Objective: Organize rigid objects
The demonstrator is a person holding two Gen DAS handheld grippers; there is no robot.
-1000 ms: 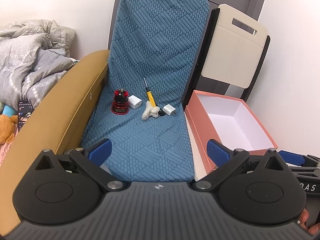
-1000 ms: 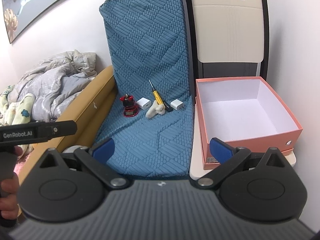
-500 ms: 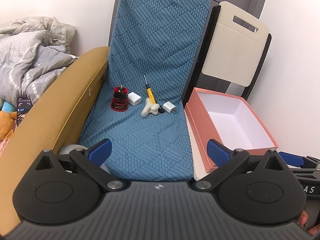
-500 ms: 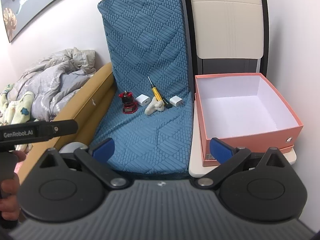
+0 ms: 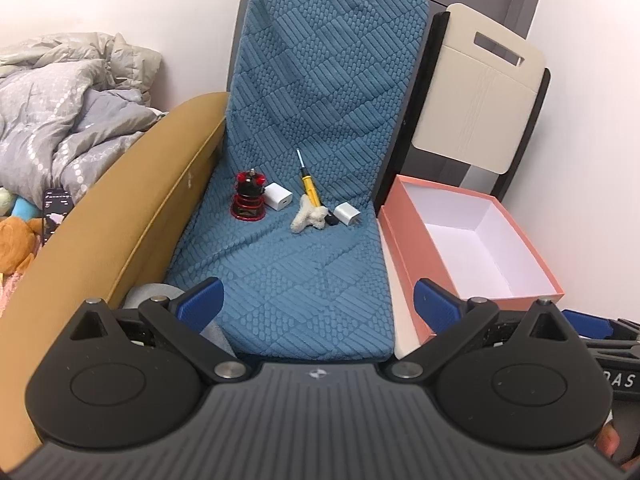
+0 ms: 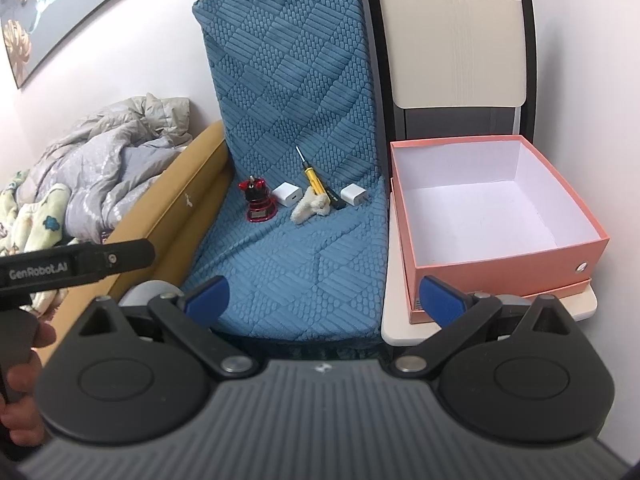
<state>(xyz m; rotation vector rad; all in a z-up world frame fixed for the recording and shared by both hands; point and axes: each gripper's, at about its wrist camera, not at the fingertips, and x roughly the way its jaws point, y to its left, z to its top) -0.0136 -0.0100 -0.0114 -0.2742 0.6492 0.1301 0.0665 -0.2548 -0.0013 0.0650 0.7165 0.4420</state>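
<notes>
With both jaws spread wide and empty, left hand-held gripper (image 5: 316, 300) and right hand-held gripper (image 6: 324, 294) hang near. Far on the blue seat (image 5: 288, 280): screwdriver (image 5: 310, 188), light, stiff; likely best pinched mid-handle. Pink box (image 6: 500, 256) right, empty.

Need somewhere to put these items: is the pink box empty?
Empty: the pink box is lidless, and only its bare white floor and walls show in both views.

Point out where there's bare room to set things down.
The pink box is bare inside. The front of the blue seat cushion is free, between the tan bed rail and the box. The cushion's back is crowded: red-black gadget, two chargers, screwdriver.
</notes>
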